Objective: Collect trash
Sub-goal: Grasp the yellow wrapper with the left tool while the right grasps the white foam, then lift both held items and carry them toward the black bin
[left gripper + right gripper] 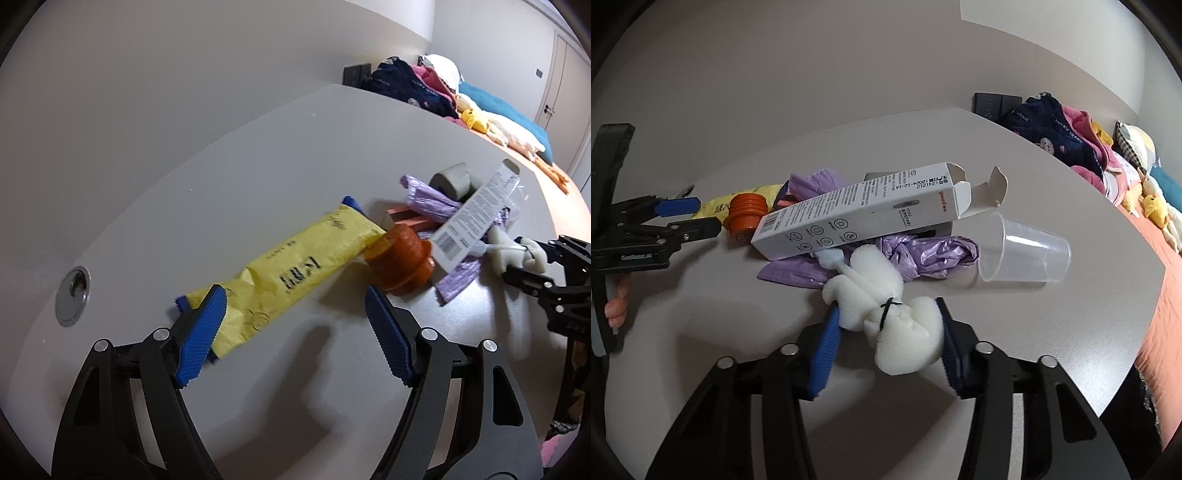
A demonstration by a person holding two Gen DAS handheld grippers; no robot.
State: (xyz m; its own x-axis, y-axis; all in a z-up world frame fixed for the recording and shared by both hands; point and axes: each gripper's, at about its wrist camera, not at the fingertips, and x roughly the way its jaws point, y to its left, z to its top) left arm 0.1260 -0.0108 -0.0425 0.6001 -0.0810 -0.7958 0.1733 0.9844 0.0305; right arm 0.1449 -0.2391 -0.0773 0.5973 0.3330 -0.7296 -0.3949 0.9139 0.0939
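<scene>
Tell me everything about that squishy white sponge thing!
The white foam sponge brush is soft, lumpy foam on a white plastic stem, tied round with a thin black band. It lies on the grey table, its stem running under the long white cardboard box, against crumpled purple plastic. The right gripper pinches its foam head.

I count one yellow wrapper (295,273), one orange ribbed cap (400,260), one long white carton (857,214), one clear plastic cup (1023,251), one white sponge brush (886,314), and crumpled purple bags (923,254), perhaps two.
</scene>
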